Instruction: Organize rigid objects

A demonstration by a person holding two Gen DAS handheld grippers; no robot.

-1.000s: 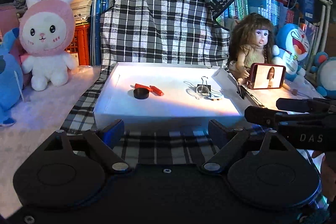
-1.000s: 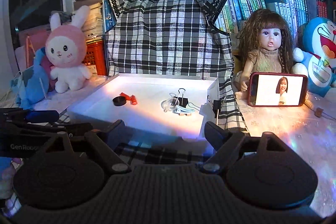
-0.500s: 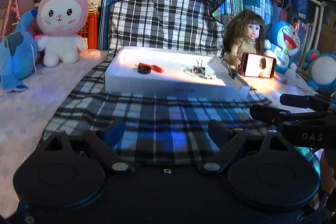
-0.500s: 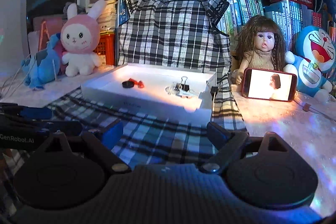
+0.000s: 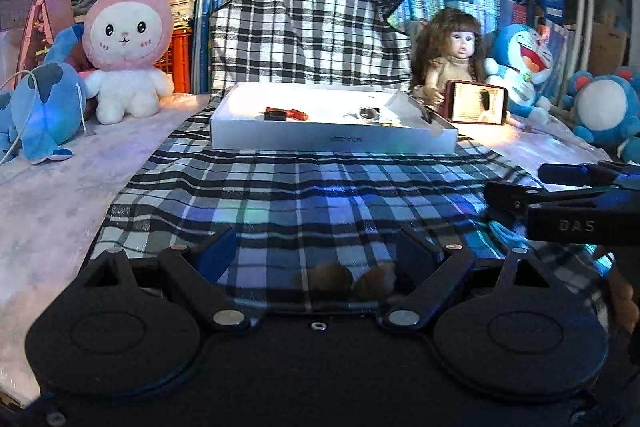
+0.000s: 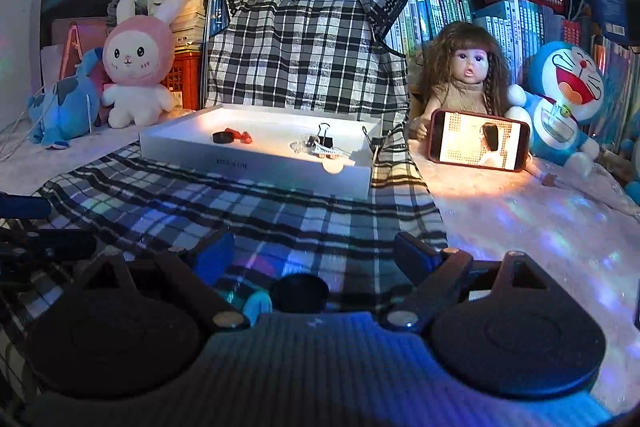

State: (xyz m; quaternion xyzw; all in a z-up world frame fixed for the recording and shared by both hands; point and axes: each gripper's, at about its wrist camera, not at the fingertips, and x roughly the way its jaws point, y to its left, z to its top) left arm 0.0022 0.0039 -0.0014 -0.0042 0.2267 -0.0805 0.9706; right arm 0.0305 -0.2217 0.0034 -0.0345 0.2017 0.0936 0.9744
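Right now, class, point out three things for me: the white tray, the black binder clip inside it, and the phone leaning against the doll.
white tray (image 6: 256, 167): right wrist view, on its near side wall.
black binder clip (image 6: 323, 139): right wrist view, on its black body.
phone (image 6: 476, 146): right wrist view, on its lit screen.

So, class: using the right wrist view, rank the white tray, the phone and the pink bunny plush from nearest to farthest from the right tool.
1. White tray, straight ahead on the checked cloth, nearest to the right tool.
2. Phone, ahead to the right, propped against the doll.
3. Pink bunny plush, far back on the left.
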